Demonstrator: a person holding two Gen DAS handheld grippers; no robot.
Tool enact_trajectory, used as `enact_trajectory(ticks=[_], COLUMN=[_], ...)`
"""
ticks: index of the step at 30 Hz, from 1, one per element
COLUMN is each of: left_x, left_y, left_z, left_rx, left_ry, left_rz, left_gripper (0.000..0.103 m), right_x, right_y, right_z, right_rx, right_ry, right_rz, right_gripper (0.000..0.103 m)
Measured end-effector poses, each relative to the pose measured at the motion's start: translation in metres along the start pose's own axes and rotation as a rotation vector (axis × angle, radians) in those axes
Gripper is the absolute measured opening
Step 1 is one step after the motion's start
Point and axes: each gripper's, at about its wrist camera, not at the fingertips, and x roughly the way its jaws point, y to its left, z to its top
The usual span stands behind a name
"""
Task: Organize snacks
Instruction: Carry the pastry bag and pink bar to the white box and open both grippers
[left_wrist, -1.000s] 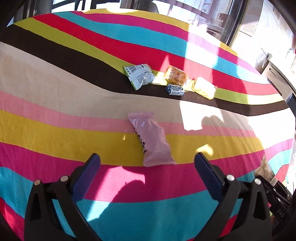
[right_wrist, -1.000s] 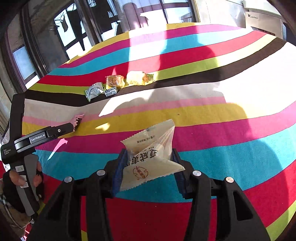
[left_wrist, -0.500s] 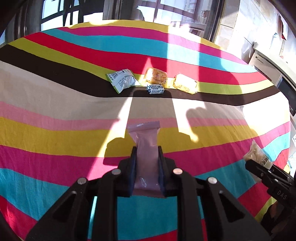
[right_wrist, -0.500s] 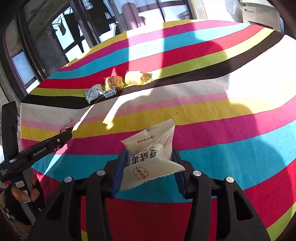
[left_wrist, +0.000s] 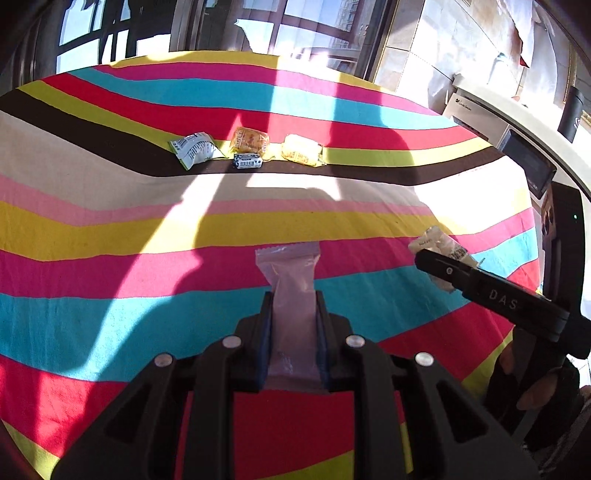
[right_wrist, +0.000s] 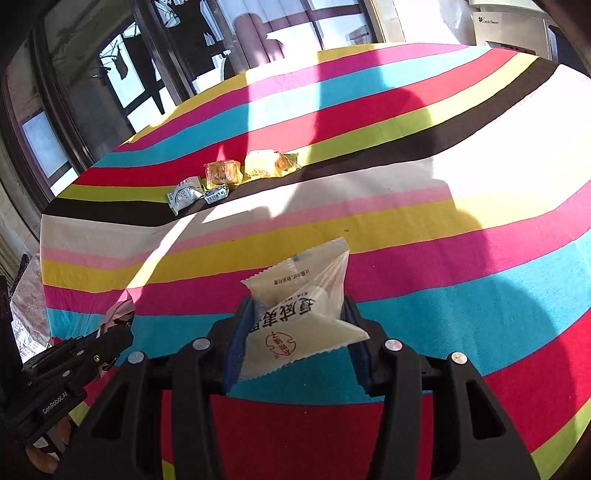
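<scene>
Six snack packets counted in all. Four lie in a loose row on the worktop (left_wrist: 110, 192), along the dark brown stripe of the striped cloth (left_wrist: 369, 229): one green-and-white packet (left_wrist: 195, 149) at the left end, one orange packet (left_wrist: 249, 140) next to it, one small blue-and-white packet (left_wrist: 247, 161) just in front of the orange one, and one yellow packet (left_wrist: 301, 149) at the right end. Two more are off the cloth, one in each gripper. Left gripper (left_wrist: 293, 325): jaws clamped together on one pink packet (left_wrist: 291, 273), which sticks out forward past the fingertips, well short of the row. Right gripper (right_wrist: 295, 332): jaws closed on one white packet (right_wrist: 301, 306) with red and black print, held nearer than the row and to its right. One hand (left_wrist: 532, 391) shows below the right gripper in the left view. One white appliance (right_wrist: 506, 27) stands beyond the worktop's far right edge.
</scene>
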Motion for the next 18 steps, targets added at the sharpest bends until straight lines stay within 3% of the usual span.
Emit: enact_trajectory(ticks=[11,18], left_x=[-0.012,-0.018], left_y=[-0.028,-0.047], left_z=[-0.027,-0.032], left_rx=[0.082,0.136], left_ry=[0.026,0.026], left_rz=[-0.040,-0.064], left_gripper=[0.021,0.021], right_x=[-0.056,-0.086], right_y=[-0.016,-0.011], right_z=[-0.033,-0.068], right_rx=[0.132,0.077], right_ry=[-0.068,-0.048], right_rz=[0.093,0.070], right_gripper=[0.048,0.048])
